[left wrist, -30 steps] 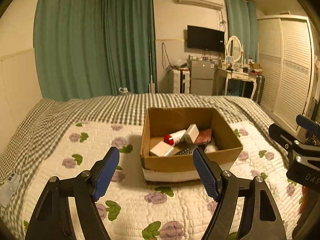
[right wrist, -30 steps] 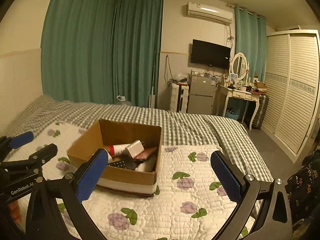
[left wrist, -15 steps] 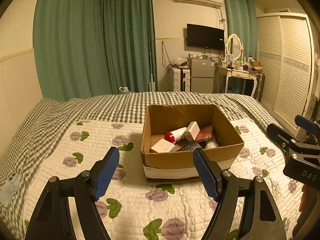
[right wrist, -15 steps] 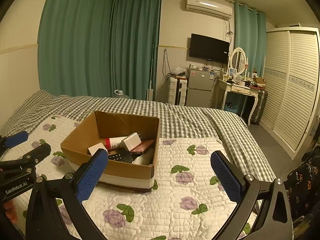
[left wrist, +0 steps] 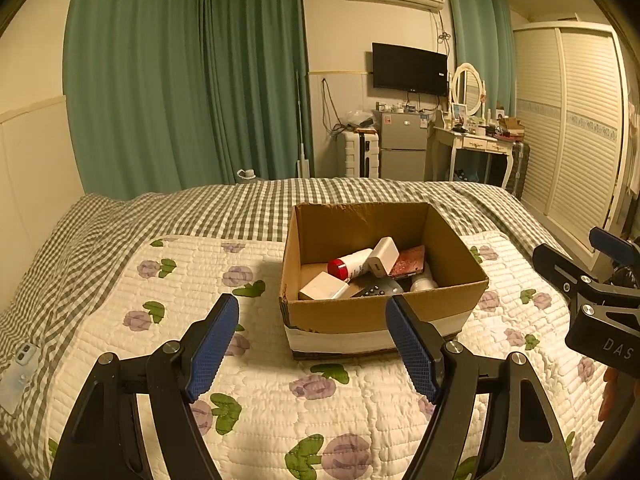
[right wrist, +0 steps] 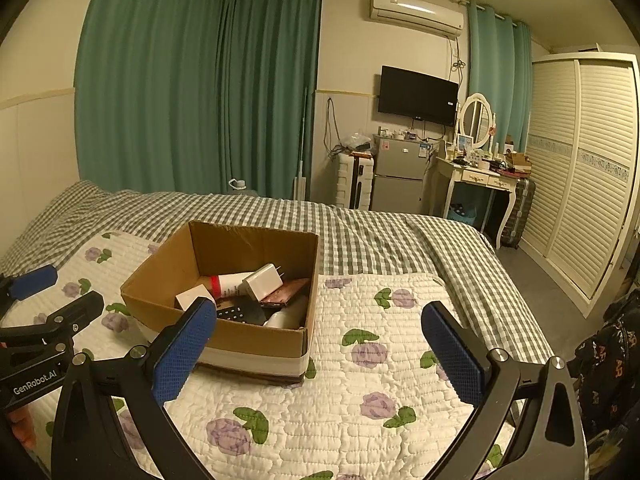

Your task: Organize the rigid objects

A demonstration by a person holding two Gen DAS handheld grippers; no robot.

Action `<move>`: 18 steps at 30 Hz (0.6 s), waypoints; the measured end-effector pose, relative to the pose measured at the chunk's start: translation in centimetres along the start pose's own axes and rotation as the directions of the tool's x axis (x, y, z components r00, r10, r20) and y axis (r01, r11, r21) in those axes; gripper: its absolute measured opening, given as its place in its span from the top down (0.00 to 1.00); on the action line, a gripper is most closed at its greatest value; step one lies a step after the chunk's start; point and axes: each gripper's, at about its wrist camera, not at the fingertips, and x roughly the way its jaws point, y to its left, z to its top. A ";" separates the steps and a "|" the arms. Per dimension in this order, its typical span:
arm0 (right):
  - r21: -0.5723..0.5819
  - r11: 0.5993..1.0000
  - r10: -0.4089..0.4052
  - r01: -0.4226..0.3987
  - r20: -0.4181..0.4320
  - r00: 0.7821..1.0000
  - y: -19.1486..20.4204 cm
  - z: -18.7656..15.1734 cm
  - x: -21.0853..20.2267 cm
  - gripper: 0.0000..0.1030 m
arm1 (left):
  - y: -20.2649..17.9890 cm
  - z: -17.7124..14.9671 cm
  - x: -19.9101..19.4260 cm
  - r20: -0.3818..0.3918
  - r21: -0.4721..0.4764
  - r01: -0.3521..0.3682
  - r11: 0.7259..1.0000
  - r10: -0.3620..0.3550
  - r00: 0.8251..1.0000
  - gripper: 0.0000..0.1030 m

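- L claw [left wrist: 312, 340]: jaws wide, nothing btwn them. Hangs over the quilt [left wrist: 168, 288], box [left wrist: 384, 312] just ahead, slightly to its right.
- R claw [right wrist: 318, 344]: jaws wide too, empty. Box sits ahead-left of it; its left finger overlaps the box's near corner in view. Contact can't be told.
- Each claw shows at the edge of the other's cam, so they flank the box, L on one side, R on the other.
- Task's things: all seen ones lie inside the box, in a loose heap, not lined up: tube w/ red cap [left wrist: 350, 264], white plug [left wrist: 383, 257], small white carton [left wrist: 323, 286], dark remote [right wrist: 236, 313], reddish flat wallet-like item [left wrist: 408, 261], pale bottle [right wrist: 288, 316] at the near-right corner.
- Quilt around the box: no loose item seen in either view. A pale flat thing [left wrist: 18, 364] far left of L claw at the bed edge, can't ID it.
- How far along, my read: fits 2 stages. Either items are gathered in the box & job is about done, or the box is the source and things get taken out and laid on the quilt. Pics don't settle which.
- Both claws empty & spread fits either.
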 end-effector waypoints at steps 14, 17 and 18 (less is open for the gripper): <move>0.000 1.000 -0.002 0.002 -0.005 1.000 -0.1 -0.2 0.1 0.00 | 0.0 -0.1 0.1 -0.004 0.004 -0.001 1.000 0.001 1.000 0.24; 0.000 1.000 0.000 0.000 -0.006 1.000 -0.2 -0.2 0.1 0.00 | 0.0 -0.2 0.3 -0.007 0.003 -0.002 1.000 0.002 1.000 0.24; 0.000 1.000 -0.001 0.001 -0.008 1.000 -0.2 -0.2 0.2 0.00 | 0.0 -0.3 0.3 -0.008 0.003 -0.002 1.000 0.002 1.000 0.24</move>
